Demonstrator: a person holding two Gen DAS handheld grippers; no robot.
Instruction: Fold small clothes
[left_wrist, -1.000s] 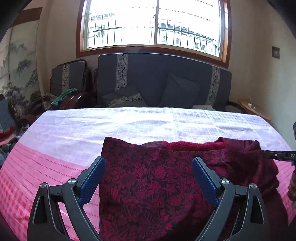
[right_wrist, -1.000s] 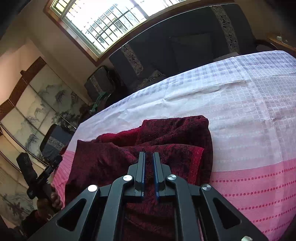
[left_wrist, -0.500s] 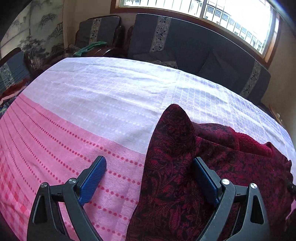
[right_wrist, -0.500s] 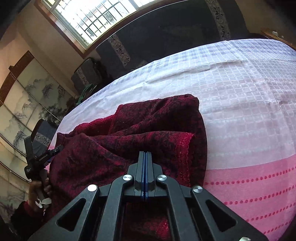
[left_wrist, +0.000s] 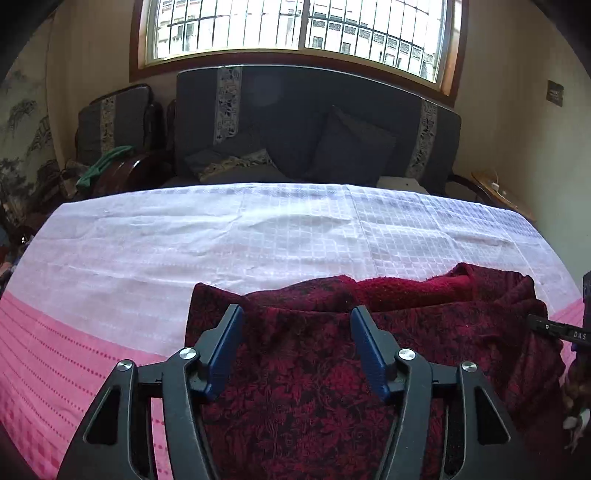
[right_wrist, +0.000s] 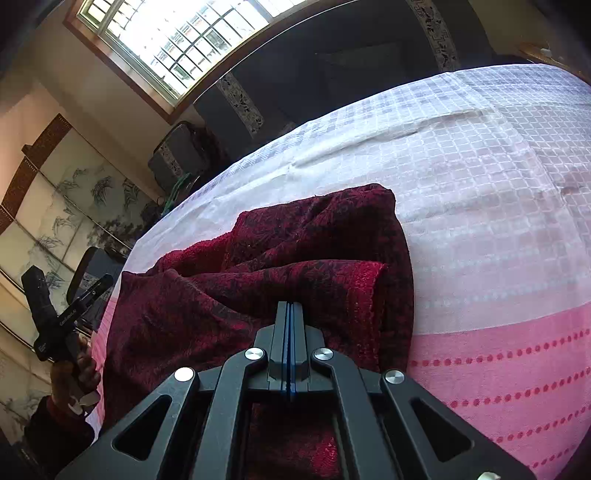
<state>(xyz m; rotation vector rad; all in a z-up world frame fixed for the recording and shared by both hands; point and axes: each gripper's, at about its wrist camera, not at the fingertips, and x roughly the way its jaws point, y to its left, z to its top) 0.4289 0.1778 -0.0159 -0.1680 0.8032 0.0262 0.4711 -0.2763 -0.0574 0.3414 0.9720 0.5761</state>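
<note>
A dark red floral garment (left_wrist: 314, 387) with a plain red fleecy lining lies crumpled on the bed's near side. My left gripper (left_wrist: 295, 314) hovers over the garment's left part, its jaws closing. Cloth lies between and under the blue pads (left_wrist: 225, 347), which stand apart from it. From the right wrist, the garment (right_wrist: 258, 277) bunches in folds. My right gripper (right_wrist: 290, 306) is shut, its tips pinched into the cloth near a folded hem. That right gripper (left_wrist: 533, 319) also shows at the garment's right edge in the left wrist view. A hand (right_wrist: 74, 369) holds the left gripper.
The bed sheet (left_wrist: 221, 240) is white checked at the back and pink dotted in front. Behind the bed stand a dark sofa (left_wrist: 295, 129) with cushions and an armchair (left_wrist: 114, 125). A small wooden table (left_wrist: 495, 184) stands at the right, a painted folding screen (right_wrist: 55, 206) at the left.
The left gripper's jaws have narrowed and it has swung back over the garment's left part. The right gripper's small gap has shut and it has sunk onto the cloth.
</note>
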